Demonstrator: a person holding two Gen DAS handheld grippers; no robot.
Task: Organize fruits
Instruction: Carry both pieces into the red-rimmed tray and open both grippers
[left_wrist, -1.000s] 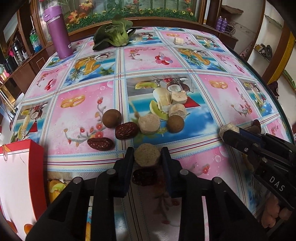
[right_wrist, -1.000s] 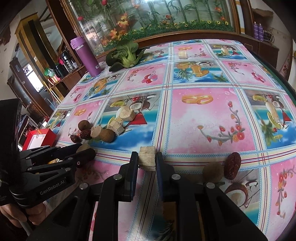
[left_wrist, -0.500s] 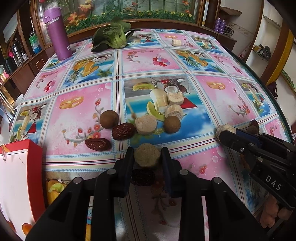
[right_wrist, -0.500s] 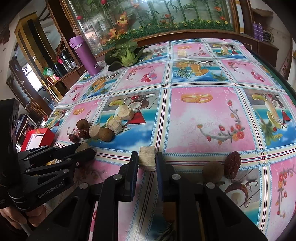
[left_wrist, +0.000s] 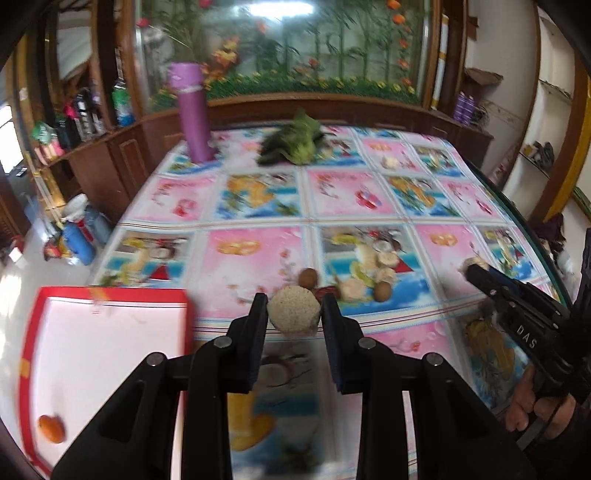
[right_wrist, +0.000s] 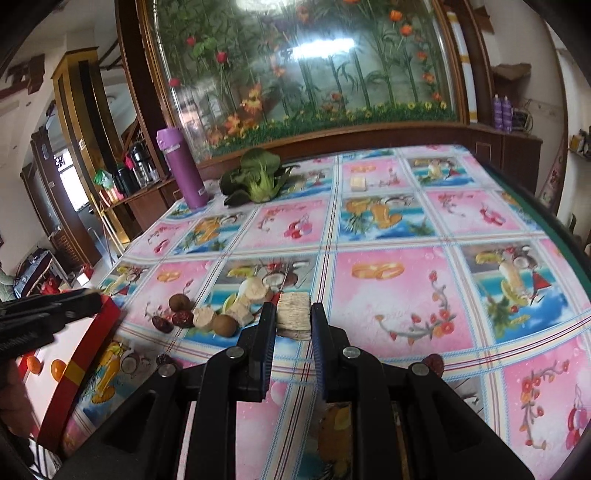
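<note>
My left gripper (left_wrist: 294, 314) is shut on a round beige slice (left_wrist: 293, 312), held above the table's front edge beside the red box (left_wrist: 110, 295). The box has a white inside with a small orange fruit (left_wrist: 51, 428) in it. In the right wrist view, my right gripper (right_wrist: 293, 318) is shut on a ribbed beige chunk (right_wrist: 293, 314), raised over the tablecloth. A cluster of brown longans (right_wrist: 180, 302), red dates (right_wrist: 183, 318) and beige slices (right_wrist: 204, 318) lies on the cloth between the grippers. The left gripper's tip (right_wrist: 74, 302) shows over the red box (right_wrist: 88, 350).
A purple bottle (right_wrist: 183, 166) and a green leafy vegetable (right_wrist: 258, 177) stand at the far side. One red date (right_wrist: 435, 363) lies near my right gripper, another (right_wrist: 162, 358) near the box. The table's edge (left_wrist: 517, 206) curves along the right. A hand (left_wrist: 532, 410) holds the right gripper.
My left gripper has risen and swung left with the round slice, bringing the red box into full view. My right gripper has lifted its chunk higher above the cloth.
</note>
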